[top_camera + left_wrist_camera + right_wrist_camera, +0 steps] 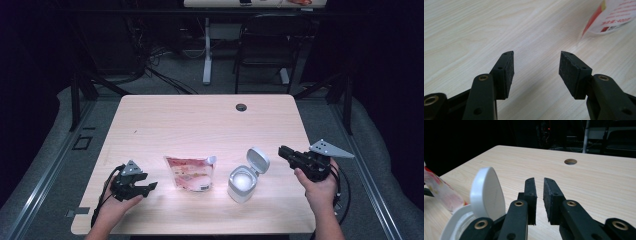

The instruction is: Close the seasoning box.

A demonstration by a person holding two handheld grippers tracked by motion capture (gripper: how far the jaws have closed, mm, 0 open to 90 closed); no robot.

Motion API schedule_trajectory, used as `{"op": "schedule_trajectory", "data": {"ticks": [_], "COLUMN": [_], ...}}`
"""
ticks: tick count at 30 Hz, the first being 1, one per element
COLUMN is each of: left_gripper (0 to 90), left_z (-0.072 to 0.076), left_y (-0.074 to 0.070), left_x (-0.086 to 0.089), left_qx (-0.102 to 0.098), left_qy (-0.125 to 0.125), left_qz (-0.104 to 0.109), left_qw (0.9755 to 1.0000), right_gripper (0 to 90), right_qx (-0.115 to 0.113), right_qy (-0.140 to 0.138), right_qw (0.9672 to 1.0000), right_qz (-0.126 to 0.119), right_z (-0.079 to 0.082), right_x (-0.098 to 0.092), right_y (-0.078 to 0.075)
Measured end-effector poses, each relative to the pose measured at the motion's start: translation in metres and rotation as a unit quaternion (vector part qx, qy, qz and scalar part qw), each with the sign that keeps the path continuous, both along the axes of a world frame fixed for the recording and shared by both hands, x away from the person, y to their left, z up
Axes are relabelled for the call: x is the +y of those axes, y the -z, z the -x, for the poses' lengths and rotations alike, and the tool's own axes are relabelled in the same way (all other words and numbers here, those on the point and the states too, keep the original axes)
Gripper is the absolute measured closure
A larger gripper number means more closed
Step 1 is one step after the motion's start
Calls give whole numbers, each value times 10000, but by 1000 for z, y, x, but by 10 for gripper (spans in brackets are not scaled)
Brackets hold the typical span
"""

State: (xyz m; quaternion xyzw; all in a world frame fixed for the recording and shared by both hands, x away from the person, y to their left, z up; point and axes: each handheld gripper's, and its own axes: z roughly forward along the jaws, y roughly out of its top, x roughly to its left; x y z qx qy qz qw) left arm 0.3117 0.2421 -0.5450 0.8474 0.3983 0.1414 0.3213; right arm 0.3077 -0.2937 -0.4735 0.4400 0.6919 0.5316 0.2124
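In the high view the right gripper [283, 150] sits at the right of the frame, held in the person's right hand [320, 186], its black jaws pointing left toward the open lid of a white flip-top container [243, 182]. The gripper stands just beside that lid without touching it. In the right gripper view the right gripper [539, 182] has its jaws drawn nearly together, with only a narrow slit between the pads and nothing in that slit. The round white lid [488, 192] stands upright at the lower left of that frame, just left of the left-hand jaw; the container's rim curves below it at the bottom left corner.

The container stands on the pale wooden desk [200, 120] in the lower middle of the high view, its hinged lid tilted back toward the upper right. To its left, close by but apart, lies a red-and-white spouted pouch [190, 173].

The left gripper [150, 188] rests low over the desk at the lower left of the high view, held in the left hand [117, 202], pointing right toward the pouch. In the left gripper view the left gripper [536, 60] has its jaws spread wide over bare desk, holding nothing; the pouch's edge [611, 17] shows at the upper right corner, well clear of the pads.
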Motion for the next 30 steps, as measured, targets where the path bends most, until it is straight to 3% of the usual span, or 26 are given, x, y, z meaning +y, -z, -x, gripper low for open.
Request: {"op": "schedule_trajectory", "data": {"ticks": [3, 8, 17, 30], "left_gripper": [463, 462, 462, 462], "left_z": [1, 0, 1, 1], "left_y": [3, 4, 5, 5], "left_x": [4, 6, 4, -1], "left_qx": [-40, -21, 34, 1], "left_qy": [-199, -204, -112, -32], "left_qz": [76, 91, 48, 31], "left_qw": [9998, 9997, 9999, 10000], "right_gripper": [849, 900, 900, 900], "right_qx": [143, 271, 263, 228], "right_qy": [6, -100, -222, -482], "right_qw": [9999, 9996, 9993, 9986], "right_qz": [6, 1, 147, -41], "right_z": [-3, -3, -2, 2], "right_x": [0, 3, 13, 23], "right_y": [10, 14, 13, 7]}}
